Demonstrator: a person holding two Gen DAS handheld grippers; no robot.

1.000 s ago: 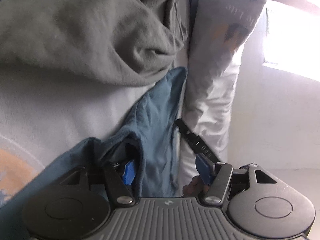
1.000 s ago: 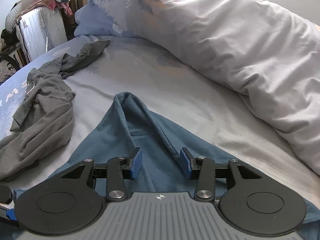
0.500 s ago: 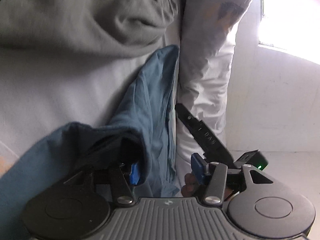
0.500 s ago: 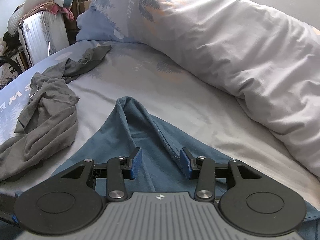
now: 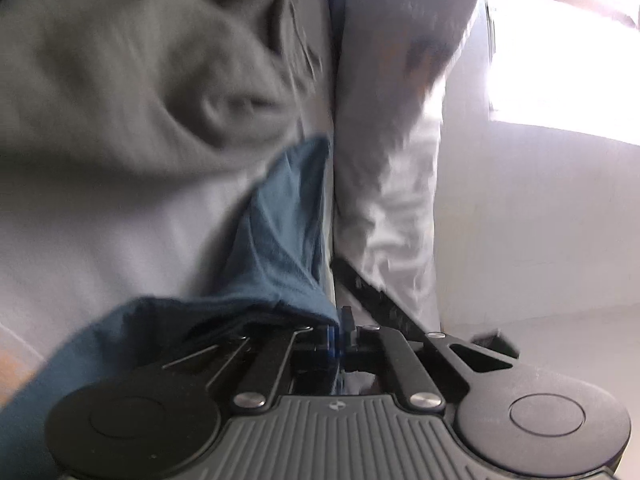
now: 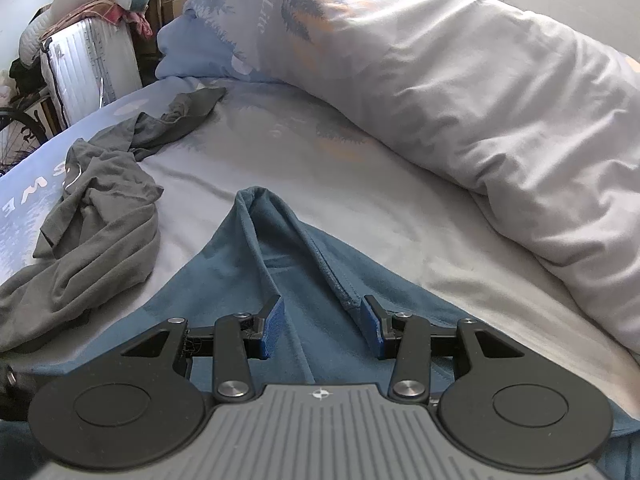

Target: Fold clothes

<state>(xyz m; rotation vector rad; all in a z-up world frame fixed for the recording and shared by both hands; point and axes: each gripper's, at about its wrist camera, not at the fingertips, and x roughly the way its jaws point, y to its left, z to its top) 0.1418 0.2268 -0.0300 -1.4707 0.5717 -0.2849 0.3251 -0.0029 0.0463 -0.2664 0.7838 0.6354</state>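
A blue garment (image 6: 256,256) lies rumpled on the bed sheet (image 6: 320,168), with one long fold running away from me. My right gripper (image 6: 322,328) hovers over it, open. The garment's stitched hem lies beside the right pad, and the pads do not press on it. In the blurred left wrist view, my left gripper (image 5: 339,336) is shut on an edge of the blue garment (image 5: 288,216), with cloth bunched over its left finger. A black finger (image 5: 372,292) of the other gripper crosses just behind it.
A crumpled grey garment (image 6: 100,224) lies left of the blue one and fills the upper left of the left wrist view (image 5: 140,80). A bulky pale duvet (image 6: 480,100) runs along the right. A white suitcase (image 6: 92,68) stands beyond the bed's far left corner.
My left gripper's jaws have closed from wide apart onto the blue garment's edge, and its view is now blurred. The right gripper and its view are nearly unchanged.
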